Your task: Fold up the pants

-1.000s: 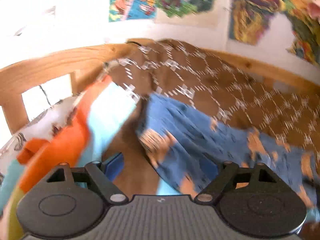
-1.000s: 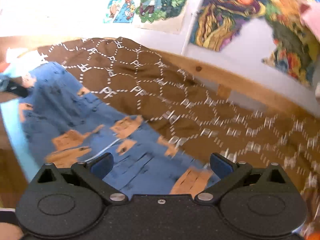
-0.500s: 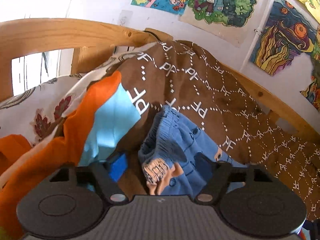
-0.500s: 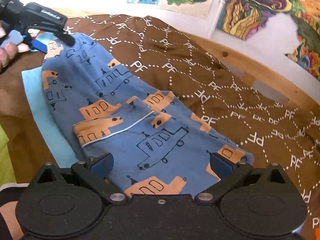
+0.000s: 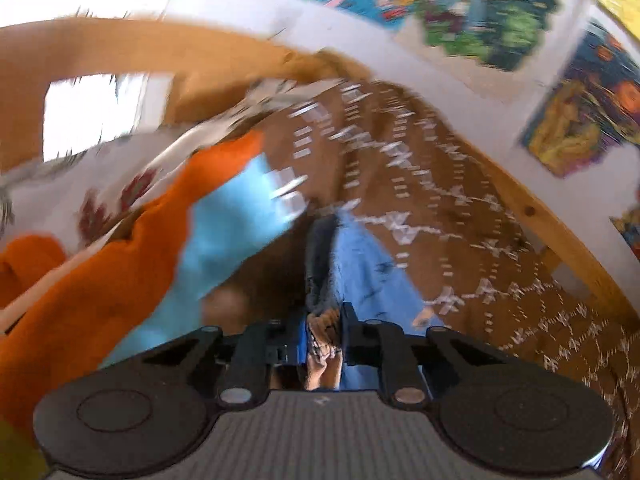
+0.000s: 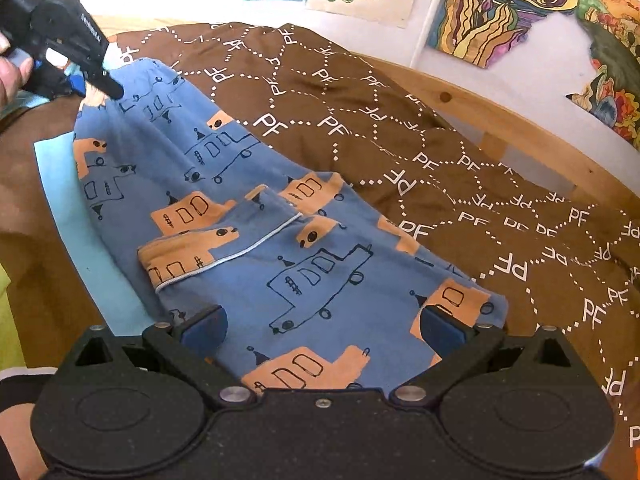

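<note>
Now the black left gripper [image 5: 323,330] is closing, its blue-padded jaws narrow with the gathered waistband of the blue cotton pants [image 6: 256,240] bunched between them — at the far left corner of the bed. From there the pants, printed with orange and outlined trucks, lie stretched across a pale blue sheet [image 6: 92,240] and the brown quilt with white lettering [image 6: 460,168]. Nearest the right-wrist camera, the black right gripper [image 6: 322,326] hangs with jaws spread wide over the leg end — whether its pads touch the cloth is unclear.

Bright daylight; left view motion-blurred
</note>
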### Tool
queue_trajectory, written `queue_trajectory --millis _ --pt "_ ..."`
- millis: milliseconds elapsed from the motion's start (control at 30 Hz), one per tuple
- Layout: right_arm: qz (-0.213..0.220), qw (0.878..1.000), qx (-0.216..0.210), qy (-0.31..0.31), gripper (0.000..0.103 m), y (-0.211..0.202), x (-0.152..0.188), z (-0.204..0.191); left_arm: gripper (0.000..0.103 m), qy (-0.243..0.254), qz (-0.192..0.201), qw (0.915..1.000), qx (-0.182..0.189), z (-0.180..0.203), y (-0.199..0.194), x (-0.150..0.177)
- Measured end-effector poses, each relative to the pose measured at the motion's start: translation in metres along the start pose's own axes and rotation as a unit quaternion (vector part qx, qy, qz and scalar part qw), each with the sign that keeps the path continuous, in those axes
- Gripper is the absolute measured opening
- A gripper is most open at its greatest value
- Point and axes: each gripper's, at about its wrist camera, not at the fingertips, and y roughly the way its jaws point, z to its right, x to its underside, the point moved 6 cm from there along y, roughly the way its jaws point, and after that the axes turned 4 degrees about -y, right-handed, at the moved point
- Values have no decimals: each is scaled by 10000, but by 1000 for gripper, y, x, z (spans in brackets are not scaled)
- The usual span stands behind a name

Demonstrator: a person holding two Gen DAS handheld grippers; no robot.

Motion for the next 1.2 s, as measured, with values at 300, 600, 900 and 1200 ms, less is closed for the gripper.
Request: queue_trajectory --millis 300,600,900,1200 --pt "144 9986 376 352 102 -35 -6 50 17 2075 433 9723 980 121 -51 24" --pt "-23 9841 1451 1021 102 -80 27 152 17 3871 -144 8997 2012 229 -45 131" --pt "-36 9726 1158 2015 102 -76 63 188 73 4696 -1025 8476 2249 251 -13 218" --pt "235 9657 -611 2513 101 -40 45 141 68 5331 -1151 8157 1929 207 -5 226"
